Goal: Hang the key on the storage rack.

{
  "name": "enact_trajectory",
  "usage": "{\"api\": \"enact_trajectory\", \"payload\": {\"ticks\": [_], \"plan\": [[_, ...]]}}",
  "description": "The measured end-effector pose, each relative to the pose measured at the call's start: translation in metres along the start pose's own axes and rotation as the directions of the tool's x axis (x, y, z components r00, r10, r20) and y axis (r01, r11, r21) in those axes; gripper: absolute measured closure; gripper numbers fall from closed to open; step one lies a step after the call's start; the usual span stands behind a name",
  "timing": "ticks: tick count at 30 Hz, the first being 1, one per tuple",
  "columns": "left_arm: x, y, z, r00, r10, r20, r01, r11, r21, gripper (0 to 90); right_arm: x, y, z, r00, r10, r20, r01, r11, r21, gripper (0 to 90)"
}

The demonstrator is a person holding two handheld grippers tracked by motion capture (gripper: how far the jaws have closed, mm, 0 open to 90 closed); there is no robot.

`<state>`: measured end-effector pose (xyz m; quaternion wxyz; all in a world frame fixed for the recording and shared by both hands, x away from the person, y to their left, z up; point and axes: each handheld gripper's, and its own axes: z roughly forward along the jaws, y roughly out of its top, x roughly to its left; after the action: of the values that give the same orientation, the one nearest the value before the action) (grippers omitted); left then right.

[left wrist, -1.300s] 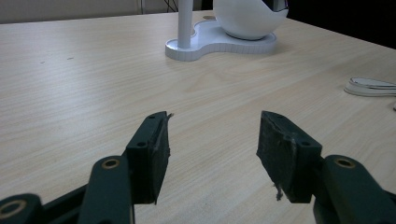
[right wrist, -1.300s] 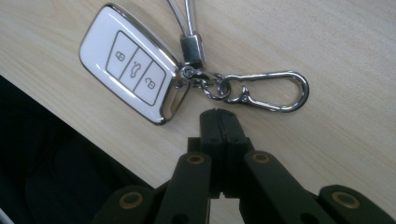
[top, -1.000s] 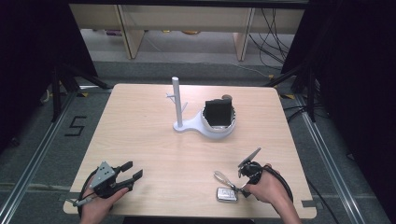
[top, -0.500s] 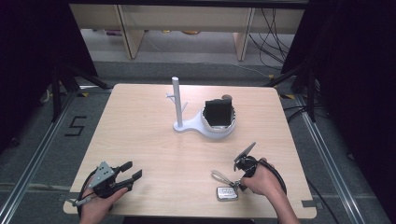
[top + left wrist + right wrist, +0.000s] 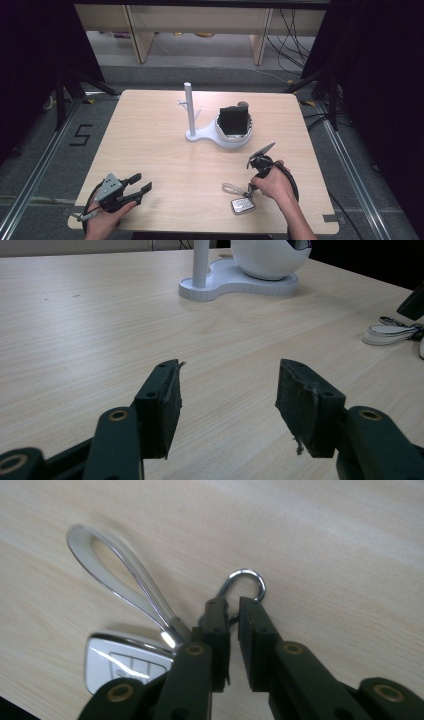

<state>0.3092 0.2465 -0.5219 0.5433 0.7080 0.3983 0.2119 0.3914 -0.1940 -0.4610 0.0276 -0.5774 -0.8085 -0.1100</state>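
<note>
A silver car key fob [image 5: 242,205] lies near the table's front edge, with a flat strap loop [image 5: 231,188] and a small metal ring attached. In the right gripper view the fob [image 5: 127,662] is at lower left, the strap loop [image 5: 115,580] above it, and the ring [image 5: 246,582] sticks out past the jaws. My right gripper [image 5: 234,611] is shut on the ring's near side. From above, the right gripper [image 5: 248,190] points steeply down at the key. My left gripper [image 5: 141,182] rests open at the front left, and nothing is between its jaws [image 5: 227,375].
A white stand [image 5: 200,132] with an upright post [image 5: 188,107] and a bowl holding a black object [image 5: 234,121] sits mid-table at the back. The left gripper view shows the stand [image 5: 240,280] far ahead. Bare wood lies between the grippers.
My right gripper has tipped more steeply and shifted slightly forward and left over the key. The left gripper has not moved.
</note>
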Motion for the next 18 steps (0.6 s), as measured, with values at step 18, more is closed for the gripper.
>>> {"api": "enact_trajectory", "payload": {"ticks": [18], "plan": [[0.001, -0.001, -0.001, 1.0000, -0.005, -0.002, 0.005, 1.0000, -0.003, 42.7, 0.015, 0.005, 0.010, 0.9599, 0.271, 0.073, -0.274, 0.961, 0.033, 64.4]]}}
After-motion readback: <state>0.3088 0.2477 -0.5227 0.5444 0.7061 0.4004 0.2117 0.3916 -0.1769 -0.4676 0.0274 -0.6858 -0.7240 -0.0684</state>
